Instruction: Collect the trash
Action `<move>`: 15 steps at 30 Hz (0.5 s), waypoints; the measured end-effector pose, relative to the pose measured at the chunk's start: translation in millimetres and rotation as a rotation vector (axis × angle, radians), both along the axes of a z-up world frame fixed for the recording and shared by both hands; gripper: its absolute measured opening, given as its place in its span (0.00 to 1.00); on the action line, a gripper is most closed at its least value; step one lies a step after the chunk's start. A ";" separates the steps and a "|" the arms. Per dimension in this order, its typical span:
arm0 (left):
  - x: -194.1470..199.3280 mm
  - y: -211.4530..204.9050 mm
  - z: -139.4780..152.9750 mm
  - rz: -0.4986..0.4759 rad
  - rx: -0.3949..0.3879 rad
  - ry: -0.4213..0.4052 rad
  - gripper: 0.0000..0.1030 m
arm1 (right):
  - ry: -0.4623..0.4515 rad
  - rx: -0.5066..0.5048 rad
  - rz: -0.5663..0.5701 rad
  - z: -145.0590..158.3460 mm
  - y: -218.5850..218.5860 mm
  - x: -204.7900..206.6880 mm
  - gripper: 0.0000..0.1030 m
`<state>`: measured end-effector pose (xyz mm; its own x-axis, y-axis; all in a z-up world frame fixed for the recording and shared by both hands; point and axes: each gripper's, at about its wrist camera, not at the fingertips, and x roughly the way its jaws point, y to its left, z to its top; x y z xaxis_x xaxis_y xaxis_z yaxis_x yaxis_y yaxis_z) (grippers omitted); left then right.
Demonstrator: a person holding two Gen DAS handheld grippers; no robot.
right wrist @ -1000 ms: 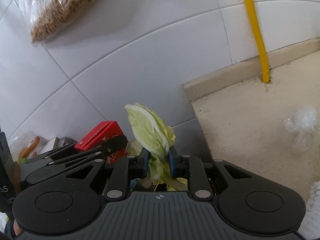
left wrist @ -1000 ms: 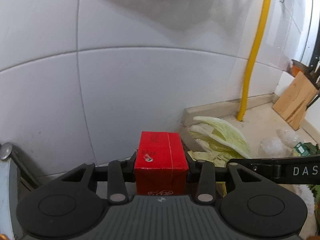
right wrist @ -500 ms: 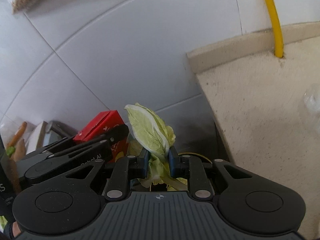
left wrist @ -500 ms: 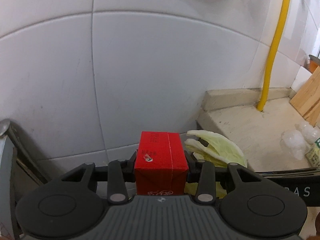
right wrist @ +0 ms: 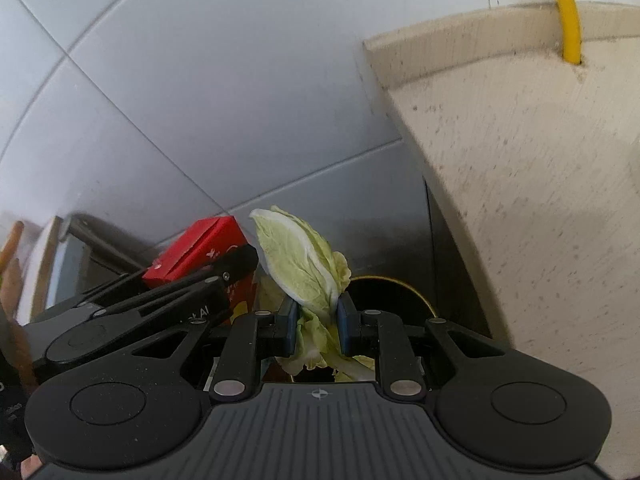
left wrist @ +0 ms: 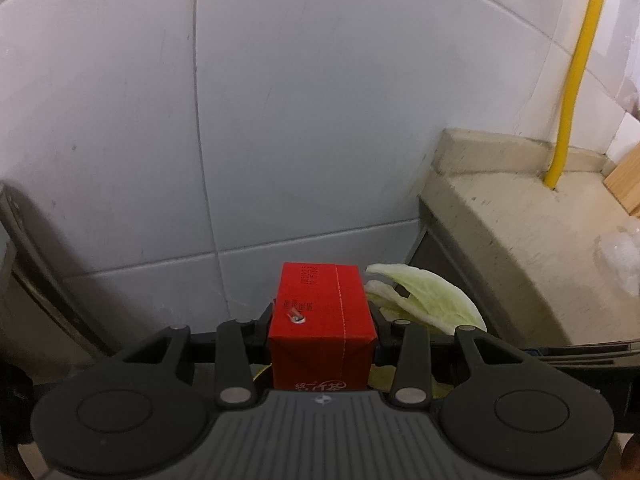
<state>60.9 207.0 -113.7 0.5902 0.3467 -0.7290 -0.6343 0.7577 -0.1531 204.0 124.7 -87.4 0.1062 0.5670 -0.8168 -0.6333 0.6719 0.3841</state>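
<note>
My left gripper (left wrist: 322, 320) is shut on a red drink carton (left wrist: 322, 320), which stands upright between the pads. My right gripper (right wrist: 318, 318) is shut on pale green cabbage leaves (right wrist: 304, 264); more leaf hangs below the pads. The two grippers sit side by side: the cabbage leaves (left wrist: 428, 300) show just right of the carton in the left wrist view, and the red carton (right wrist: 196, 250) and the left gripper (right wrist: 224, 280) show at left in the right wrist view. Below and behind the leaves lies a dark round opening with a yellowish rim (right wrist: 400, 284).
A white tiled wall (left wrist: 280, 120) fills the background. A beige stone counter (right wrist: 520, 160) ends right beside the grippers, with a yellow pipe (left wrist: 576, 72) rising from its back corner. Clear crumpled plastic (left wrist: 618, 256) lies on the counter. A dark metal frame (left wrist: 24, 248) stands at left.
Both grippers have sunk beside the counter's end, keeping their holds. The wall tiles and counter have risen in view; the hanging bag of grain has left the right wrist view.
</note>
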 end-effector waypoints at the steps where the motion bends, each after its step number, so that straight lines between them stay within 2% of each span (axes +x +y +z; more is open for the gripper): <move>1: 0.6 0.8 -3.3 0.005 -0.008 0.003 0.35 | 0.003 -0.003 0.000 -2.9 0.1 -0.4 0.25; 15: 4.1 1.3 -50.0 0.036 -0.051 0.075 0.35 | 0.060 -0.077 -0.013 -50.2 26.3 1.1 0.25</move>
<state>64.9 208.3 -163.6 0.5207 0.3284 -0.7880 -0.6724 0.7265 -0.1416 205.1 151.0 -137.6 0.0627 0.5016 -0.8628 -0.6013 0.7090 0.3685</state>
